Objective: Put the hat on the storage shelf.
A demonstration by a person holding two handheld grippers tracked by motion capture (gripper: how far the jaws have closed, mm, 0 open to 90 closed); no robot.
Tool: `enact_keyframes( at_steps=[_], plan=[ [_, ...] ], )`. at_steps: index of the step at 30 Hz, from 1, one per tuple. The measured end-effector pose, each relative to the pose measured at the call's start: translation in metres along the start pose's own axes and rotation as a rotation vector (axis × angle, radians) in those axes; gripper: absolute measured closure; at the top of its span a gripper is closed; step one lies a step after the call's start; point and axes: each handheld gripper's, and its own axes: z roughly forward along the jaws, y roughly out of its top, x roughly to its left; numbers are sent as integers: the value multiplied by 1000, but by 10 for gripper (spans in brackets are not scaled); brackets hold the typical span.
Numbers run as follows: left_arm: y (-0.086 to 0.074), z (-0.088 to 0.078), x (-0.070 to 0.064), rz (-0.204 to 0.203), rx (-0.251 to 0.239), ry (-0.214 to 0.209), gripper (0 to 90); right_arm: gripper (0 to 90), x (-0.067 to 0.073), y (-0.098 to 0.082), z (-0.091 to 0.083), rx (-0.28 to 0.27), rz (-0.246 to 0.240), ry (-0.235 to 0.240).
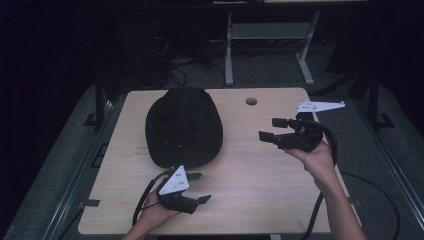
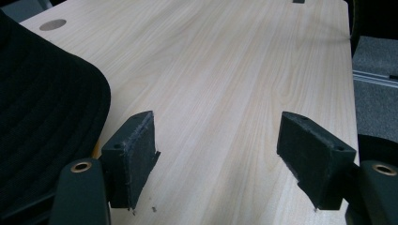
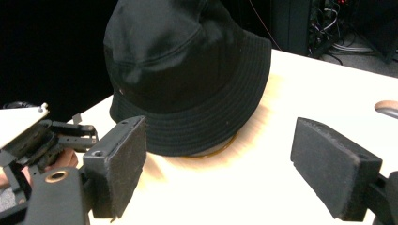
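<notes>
High view: a black bucket hat (image 1: 183, 128) lay on the desk (image 1: 250, 195), left of centre. The left gripper (image 1: 198, 187) hovered just before its brim, the right gripper (image 1: 272, 128) well to its right.

Left gripper view: fingers (image 2: 133, 154) stood apart, empty.

Right gripper view: fingers (image 3: 119, 166) were spread, empty, facing the hat.

Black hat (image 1: 183, 127) on wooden table (image 1: 250, 195)
</notes>
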Motion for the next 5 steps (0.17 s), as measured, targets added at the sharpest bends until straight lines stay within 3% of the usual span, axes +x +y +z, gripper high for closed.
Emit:
enact_keyframes(
  at_steps=[5],
  plan=[
    [0, 1, -1, -2, -2, 1, 276, 176, 5, -13, -7, -8, -5, -9]
  ],
)
